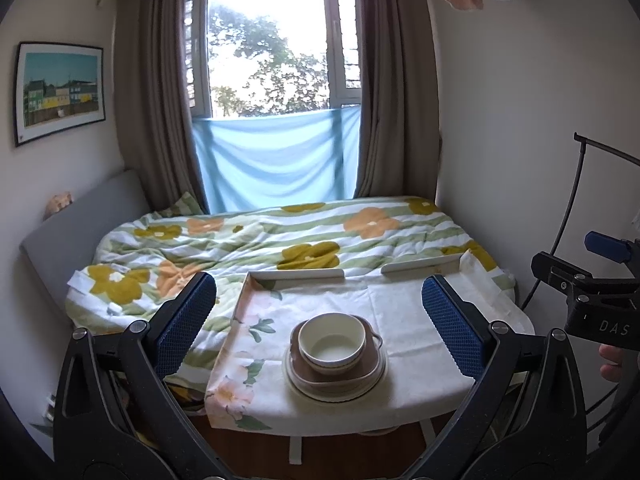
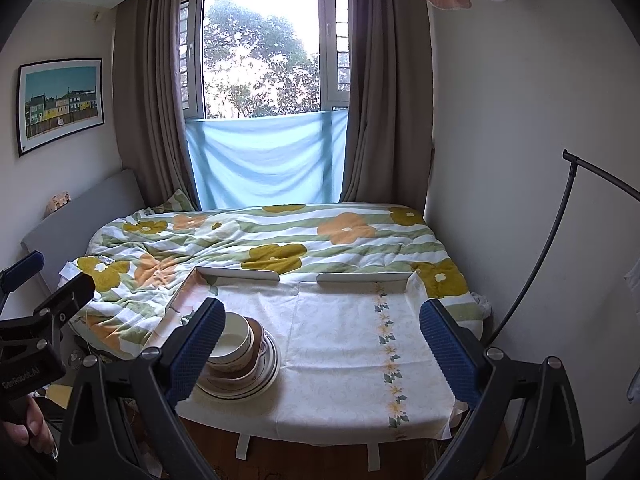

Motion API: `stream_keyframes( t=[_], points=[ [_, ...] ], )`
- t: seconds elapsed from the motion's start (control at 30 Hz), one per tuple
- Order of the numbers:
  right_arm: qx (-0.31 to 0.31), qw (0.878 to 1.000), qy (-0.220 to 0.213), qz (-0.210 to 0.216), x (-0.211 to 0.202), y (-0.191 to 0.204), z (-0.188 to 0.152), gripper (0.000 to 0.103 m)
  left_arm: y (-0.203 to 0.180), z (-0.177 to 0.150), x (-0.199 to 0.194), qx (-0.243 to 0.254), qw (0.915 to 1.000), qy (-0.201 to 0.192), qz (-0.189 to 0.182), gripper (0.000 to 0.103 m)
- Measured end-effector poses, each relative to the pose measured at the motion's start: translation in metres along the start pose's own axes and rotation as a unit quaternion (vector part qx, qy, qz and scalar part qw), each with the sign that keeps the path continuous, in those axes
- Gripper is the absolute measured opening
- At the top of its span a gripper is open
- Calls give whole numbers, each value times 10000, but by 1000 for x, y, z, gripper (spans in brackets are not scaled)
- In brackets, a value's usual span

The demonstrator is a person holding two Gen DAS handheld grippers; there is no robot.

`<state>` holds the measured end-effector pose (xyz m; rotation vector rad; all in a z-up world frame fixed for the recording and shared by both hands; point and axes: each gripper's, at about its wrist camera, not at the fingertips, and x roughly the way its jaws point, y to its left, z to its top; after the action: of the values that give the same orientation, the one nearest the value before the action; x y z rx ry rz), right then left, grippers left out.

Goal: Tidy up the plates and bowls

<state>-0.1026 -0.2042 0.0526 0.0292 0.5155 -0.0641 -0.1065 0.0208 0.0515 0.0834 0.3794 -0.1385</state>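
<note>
1. The stack [image 1: 335,360] sits on the near part of the cloth-covered table [image 2: 340,360], toward its left side. A cream bowl [image 1: 332,343] is on top, nested in a brown square-cornered dish [image 1: 336,372]. Under that lie one or more round cream plates [image 2: 256,384]. How many pieces there are cannot be told.
2. Judging by this, the stacking looks done or nearly so. Whether a piece is to come off again cannot be told.
3. The left gripper [image 1: 320,320] is held back from the table, its blue pads wide apart. The stack shows between them, untouched.
4. The right gripper [image 2: 322,344] is also spread wide and holds nothing. It faces the bare right half of the cloth, with the stack just behind its left pad [image 2: 196,352].
5. If the bowl is lifted, take it by the rim with one pad inside and one outside. Raise it straight, so the dish beneath is not dragged.
6. The glazed ware will likely be slippery. The cloth may slide on the table, so avoid sideways pushes.
7. The bed [image 1: 256,240] lies just beyond the table's low back rail [image 2: 360,278].
</note>
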Motion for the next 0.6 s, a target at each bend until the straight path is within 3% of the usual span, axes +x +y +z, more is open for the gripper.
stream_keyframes(
  t=[0.6],
  points=[
    [-2,10000,10,22,4,2,0,97,5,1,1,-41,10000,-11,-3,103]
  ],
)
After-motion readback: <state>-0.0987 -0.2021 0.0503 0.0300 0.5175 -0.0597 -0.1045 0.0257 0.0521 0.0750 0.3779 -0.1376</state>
